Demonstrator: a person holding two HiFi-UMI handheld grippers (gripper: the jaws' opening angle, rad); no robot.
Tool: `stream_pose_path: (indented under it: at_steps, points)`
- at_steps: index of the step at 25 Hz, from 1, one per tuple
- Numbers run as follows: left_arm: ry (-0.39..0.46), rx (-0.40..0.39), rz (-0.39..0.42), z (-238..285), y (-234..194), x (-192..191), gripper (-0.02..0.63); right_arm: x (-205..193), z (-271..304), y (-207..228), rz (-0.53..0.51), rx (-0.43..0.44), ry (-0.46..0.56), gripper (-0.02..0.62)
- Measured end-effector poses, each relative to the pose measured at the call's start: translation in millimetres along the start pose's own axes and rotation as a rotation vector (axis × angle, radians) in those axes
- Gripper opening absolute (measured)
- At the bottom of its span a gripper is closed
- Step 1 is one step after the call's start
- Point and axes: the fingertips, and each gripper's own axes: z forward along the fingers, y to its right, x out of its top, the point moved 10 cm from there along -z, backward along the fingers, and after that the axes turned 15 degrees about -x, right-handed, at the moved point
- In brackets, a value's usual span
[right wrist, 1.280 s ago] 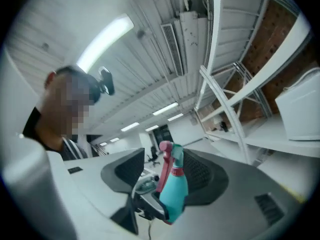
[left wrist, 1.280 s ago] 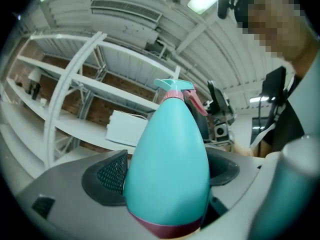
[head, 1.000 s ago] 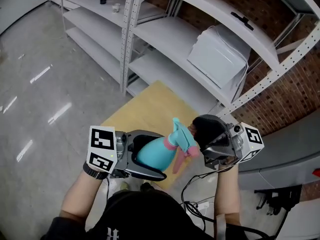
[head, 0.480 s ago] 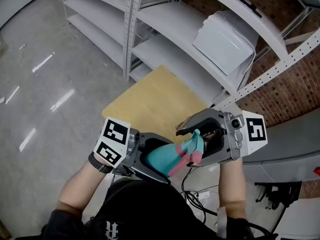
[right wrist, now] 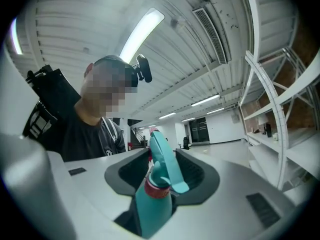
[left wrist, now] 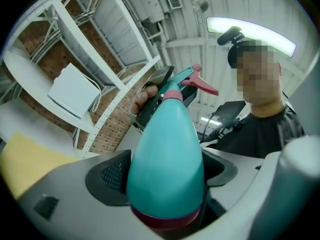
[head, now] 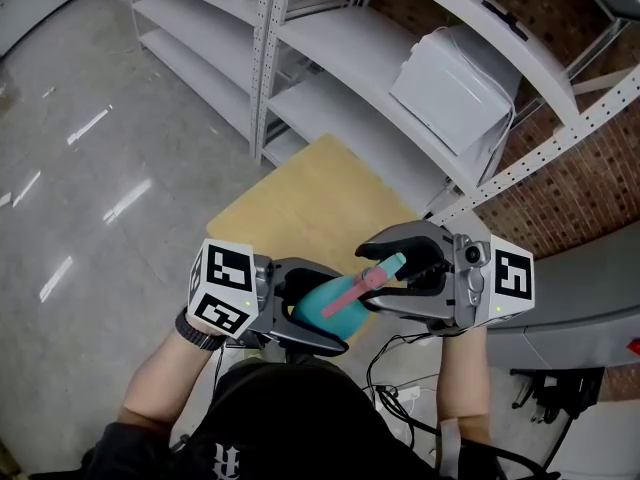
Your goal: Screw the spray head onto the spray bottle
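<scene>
- Your left gripper (head: 335,313) pinches the teal spray bottle (left wrist: 165,159) by its body; its jaws have just been tightening.
- Your right gripper (head: 372,278) has just been closing, its jaws still spread around the spray head (right wrist: 162,166) on the bottle's neck.

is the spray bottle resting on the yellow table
No, the left tool holds the spray bottle by its body, off the table.

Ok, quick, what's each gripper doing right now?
Left gripper: jaws just tightened, clamped on the spray bottle.
Right gripper: open, jaws just closing around the spray head, not yet pressing it.
</scene>
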Motion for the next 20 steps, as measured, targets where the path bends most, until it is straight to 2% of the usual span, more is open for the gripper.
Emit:
stream_pose_path:
  at_steps: [6, 11, 20]
  points:
    - [-0.02, 0.036, 0.007, -3.4, 0.3, 2.9, 0.408, -1.0, -1.2, 1.1, 0.014, -0.059, -0.016, 0.158]
    - [-0.04, 0.084, 0.01, -5.9, 0.3, 1.0, 0.405, -9.0, -5.5, 3.1, 0.069, -0.098, -0.045, 0.156]
    - [-0.049, 0.093, 0.003, -9.2, -1.3, -3.1, 0.408, -15.2, -3.3, 4.8, 0.08, -0.093, -0.055, 0.156]
